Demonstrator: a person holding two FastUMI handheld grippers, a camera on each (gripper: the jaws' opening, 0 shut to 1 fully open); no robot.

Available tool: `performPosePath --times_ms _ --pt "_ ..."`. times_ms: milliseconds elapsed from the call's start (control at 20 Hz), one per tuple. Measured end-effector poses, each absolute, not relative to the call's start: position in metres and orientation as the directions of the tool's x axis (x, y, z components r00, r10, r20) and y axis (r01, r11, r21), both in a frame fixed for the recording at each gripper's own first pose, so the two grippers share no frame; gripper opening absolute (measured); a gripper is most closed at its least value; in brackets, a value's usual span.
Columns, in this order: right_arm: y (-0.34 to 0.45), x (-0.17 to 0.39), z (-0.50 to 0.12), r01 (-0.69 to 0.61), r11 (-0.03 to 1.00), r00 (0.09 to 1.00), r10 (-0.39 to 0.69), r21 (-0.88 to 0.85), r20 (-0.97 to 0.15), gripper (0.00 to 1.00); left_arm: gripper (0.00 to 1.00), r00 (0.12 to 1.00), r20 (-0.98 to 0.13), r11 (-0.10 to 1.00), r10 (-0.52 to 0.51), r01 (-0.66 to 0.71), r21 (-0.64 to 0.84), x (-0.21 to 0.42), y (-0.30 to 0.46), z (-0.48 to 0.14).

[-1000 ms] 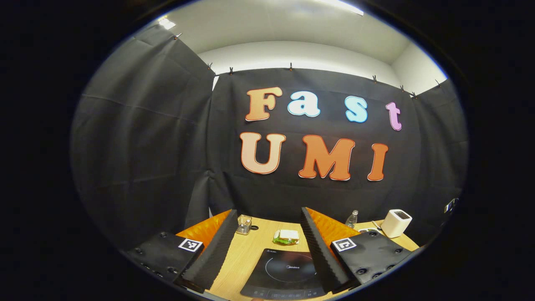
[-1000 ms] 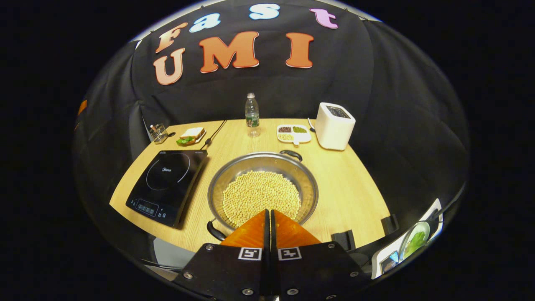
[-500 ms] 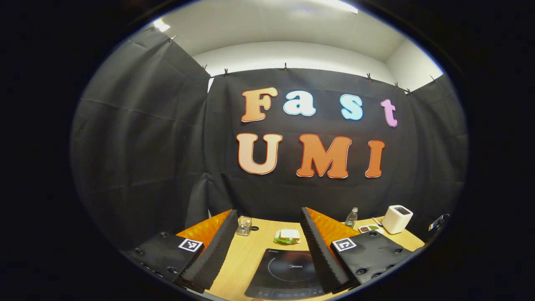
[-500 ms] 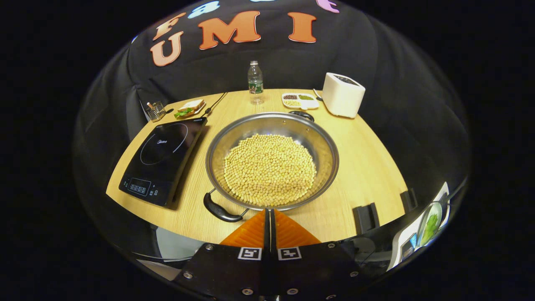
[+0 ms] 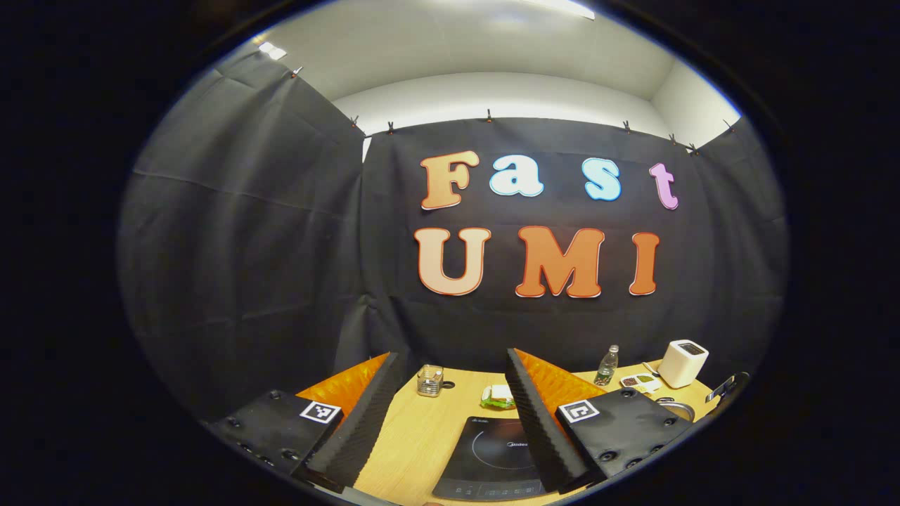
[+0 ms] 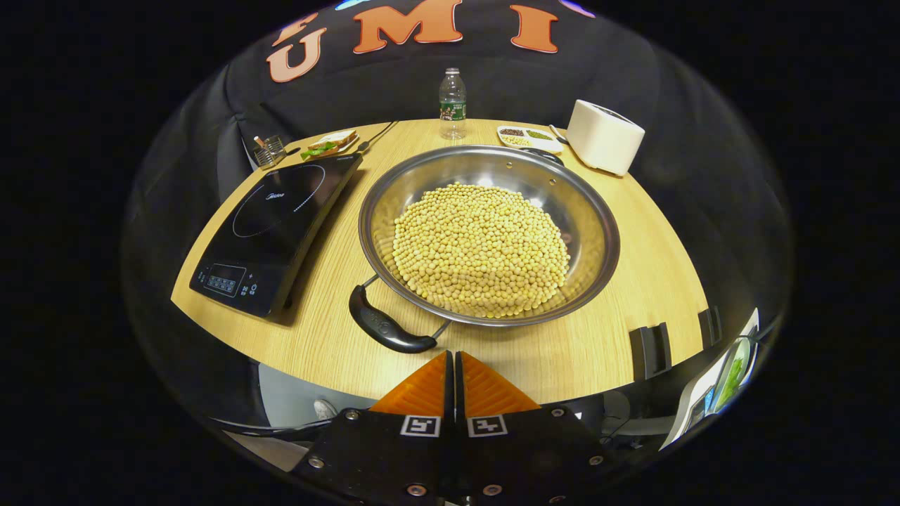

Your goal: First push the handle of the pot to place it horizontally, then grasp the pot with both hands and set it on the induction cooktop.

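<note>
Beans fill the wide, shallow steel pot [image 6: 489, 232] in the right gripper view, and it sits on the pale wooden bench [image 6: 576, 358] just beside the flat black induction cooktop [image 6: 274, 225], not yet on it. The pot looms larger than a second ago, so the right tool [image 6: 453, 358] has come down and forward toward it. Its fingers are pressed together, holding nothing, a little short of the near black loop handle [image 6: 383, 327], which points off at an angle toward the bench's front edge. That looks to me like the run-up to the push that squares the handle.

In the left gripper view, the left tool [image 5: 450, 365] hangs with its fingers well apart and empty, above the cooktop [image 5: 492, 457]. The view has swung slightly since a second ago, and the pot's rim [image 5: 676, 406] now peeps in at the far right. I'd judge this tool is only waiting its turn.
</note>
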State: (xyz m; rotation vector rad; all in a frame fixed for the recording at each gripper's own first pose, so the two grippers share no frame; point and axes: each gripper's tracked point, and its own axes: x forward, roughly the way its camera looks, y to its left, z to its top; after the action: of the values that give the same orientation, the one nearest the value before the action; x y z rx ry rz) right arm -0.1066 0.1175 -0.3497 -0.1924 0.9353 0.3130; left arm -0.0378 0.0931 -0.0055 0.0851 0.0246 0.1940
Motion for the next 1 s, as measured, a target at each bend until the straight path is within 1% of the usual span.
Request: performPosePath --times_ms 100,300,500,1000 --pt "0.121 -0.106 -0.353 -0.359 0.932 0.548 0.177 -0.039 -0.817 0.0 0.97 0.979 -0.016 0.977 0.203 -0.202 0.065 -0.043 0.098 -0.007" --pt "0.132 -0.108 -0.355 -0.382 0.923 0.538 0.189 -0.037 -0.821 0.0 0.98 0.97 -0.023 0.969 0.241 -0.239 0.068 -0.049 0.115 -0.012" --pt "0.148 -0.11 -0.356 -0.405 0.914 0.521 0.219 -0.013 -0.825 0.0 0.97 0.964 -0.036 0.963 0.263 -0.261 0.062 -0.052 0.126 -0.017" --pt "0.185 -0.111 -0.357 -0.45 0.891 0.477 0.295 0.058 -0.828 0.0 0.97 0.959 -0.038 0.958 0.282 -0.278 0.074 -0.048 0.134 -0.018"
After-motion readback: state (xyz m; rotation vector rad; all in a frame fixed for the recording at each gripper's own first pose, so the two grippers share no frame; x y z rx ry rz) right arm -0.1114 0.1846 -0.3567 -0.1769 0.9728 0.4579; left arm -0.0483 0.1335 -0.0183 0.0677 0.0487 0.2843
